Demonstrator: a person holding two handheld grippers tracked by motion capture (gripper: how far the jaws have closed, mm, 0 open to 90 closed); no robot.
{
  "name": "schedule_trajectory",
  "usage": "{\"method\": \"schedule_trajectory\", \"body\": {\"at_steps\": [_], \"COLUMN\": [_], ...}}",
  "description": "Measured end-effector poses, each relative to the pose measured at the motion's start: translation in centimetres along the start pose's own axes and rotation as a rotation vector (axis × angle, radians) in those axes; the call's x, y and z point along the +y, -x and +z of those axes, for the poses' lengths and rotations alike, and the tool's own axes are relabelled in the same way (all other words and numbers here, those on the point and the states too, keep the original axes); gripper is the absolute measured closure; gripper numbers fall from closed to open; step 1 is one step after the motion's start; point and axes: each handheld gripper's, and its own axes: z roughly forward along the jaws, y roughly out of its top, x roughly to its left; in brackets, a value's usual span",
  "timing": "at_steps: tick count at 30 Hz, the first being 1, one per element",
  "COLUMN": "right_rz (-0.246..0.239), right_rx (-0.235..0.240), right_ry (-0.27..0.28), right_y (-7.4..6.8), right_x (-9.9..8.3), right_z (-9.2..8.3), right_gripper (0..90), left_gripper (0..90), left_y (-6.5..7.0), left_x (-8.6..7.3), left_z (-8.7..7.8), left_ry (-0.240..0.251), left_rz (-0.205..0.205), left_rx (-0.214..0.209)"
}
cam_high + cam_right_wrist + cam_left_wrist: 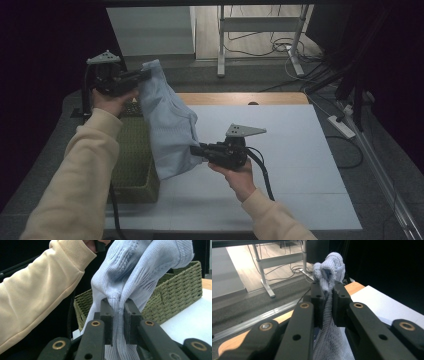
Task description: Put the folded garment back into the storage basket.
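The pale blue knit (170, 125) hangs stretched between both grippers above the basket's (131, 165) right rim, its long axis slanting from the high left gripper (145, 75), clamped on its top corner, down to the right gripper (197, 150), clamped on its lower edge over the table (290, 150).

Pale blue knit, green basket, white table

The garment (167, 127) is showing pale blue with a ribbed knit pattern; the woven basket (131, 160) at left is looking olive green; both grippers (145, 76) (196, 150) are showing black with brass rivets; the sleeves (80, 175) are appearing cream; the table (300, 150) is reading white.
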Motion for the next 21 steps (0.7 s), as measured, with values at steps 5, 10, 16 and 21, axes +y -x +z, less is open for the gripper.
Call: {"method": "schedule_trajectory", "body": {"at_steps": [5, 10, 16, 21], "right_rz": [0.004, 0.006, 0.002, 0.002], "right_rx": [0.001, 0.003, 0.011, 0.021], "right_ry": [0.0, 0.001, 0.006, 0.008], "right_y": [0.0, 0.1, 0.0, -0.1], "right_x": [0.0, 0.1, 0.3, 0.5], "right_z": [0.4, 0.8, 1.3, 1.7], "right_gripper": [79.7, 79.7, 79.7, 79.7], "left_gripper": [80.7, 80.7, 80.7, 80.7], "left_y": [-0.6, -0.9, -1.6, -1.9], "left_x": [-0.3, -0.3, -0.3, -0.2], "left_z": [-0.3, -0.4, -0.9, -1.3], "left_ry": [0.0, 0.011, 0.032, 0.032], "left_rz": [-0.025, -0.051, -0.096, -0.106], "left_rx": [-0.011, -0.026, -0.047, -0.046]}}
